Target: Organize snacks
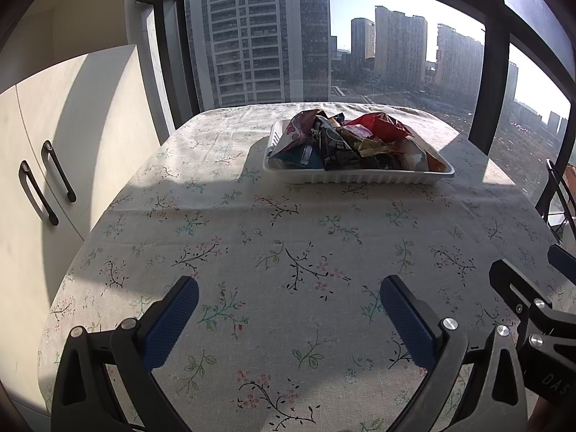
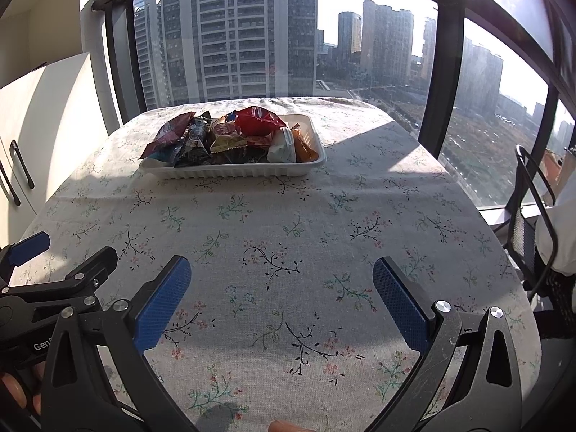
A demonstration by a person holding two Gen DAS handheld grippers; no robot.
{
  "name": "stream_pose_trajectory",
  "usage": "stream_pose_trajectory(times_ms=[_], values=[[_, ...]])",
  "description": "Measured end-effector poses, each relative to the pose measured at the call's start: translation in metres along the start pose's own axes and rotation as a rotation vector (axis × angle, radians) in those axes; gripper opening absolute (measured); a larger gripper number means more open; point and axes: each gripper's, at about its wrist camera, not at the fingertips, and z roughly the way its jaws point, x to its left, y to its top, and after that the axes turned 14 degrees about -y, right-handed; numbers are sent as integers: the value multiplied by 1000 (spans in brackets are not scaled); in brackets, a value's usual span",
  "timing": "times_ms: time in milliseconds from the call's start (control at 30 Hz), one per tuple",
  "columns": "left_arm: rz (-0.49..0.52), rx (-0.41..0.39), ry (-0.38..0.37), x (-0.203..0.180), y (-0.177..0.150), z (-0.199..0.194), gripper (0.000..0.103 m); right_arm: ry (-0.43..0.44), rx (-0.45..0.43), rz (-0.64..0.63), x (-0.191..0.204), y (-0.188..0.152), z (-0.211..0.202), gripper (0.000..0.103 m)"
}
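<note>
A white ribbed tray (image 1: 360, 177) (image 2: 230, 171) stands at the far side of the table, heaped with snack packets. Among them are a red bag (image 1: 381, 126) (image 2: 257, 120), a purple packet (image 1: 300, 127) (image 2: 171, 133), dark packets (image 1: 336, 147) and an orange one (image 2: 304, 147). My left gripper (image 1: 288, 289) is open and empty, low over the near part of the table. My right gripper (image 2: 280, 270) is open and empty, beside it to the right. Each gripper shows at the edge of the other's view (image 1: 522, 288) (image 2: 72, 270).
The table (image 1: 288, 223) has a floral cloth. White cabinet doors with black handles (image 1: 46, 183) stand at the left. A large window (image 1: 324, 36) is behind the table. A black mesh chair (image 2: 532, 223) stands at the right edge.
</note>
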Motion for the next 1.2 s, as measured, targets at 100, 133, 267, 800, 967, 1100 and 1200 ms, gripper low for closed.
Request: stream_pose_trajectory(times_ms=[100, 133, 267, 800, 967, 1100, 1200], values=[[-3, 1, 1, 1, -1, 0, 103, 0, 1, 0, 0, 0, 1, 103], [-4, 2, 0, 1, -1, 0, 103, -1, 1, 0, -1, 0, 1, 103], [-4, 3, 0, 2, -1, 0, 103, -1, 0, 1, -1, -1, 1, 103], [-7, 7, 0, 3, -3, 0, 103, -2, 3, 0, -1, -3, 1, 103], [-6, 10, 1, 2, -2, 0, 103, -3, 5, 1, -1, -3, 1, 103], [-5, 8, 2, 3, -2, 0, 103, -3, 5, 0, 0, -3, 1, 103], [-5, 9, 3, 2, -2, 1, 103, -4, 6, 0, 0, -3, 1, 103]])
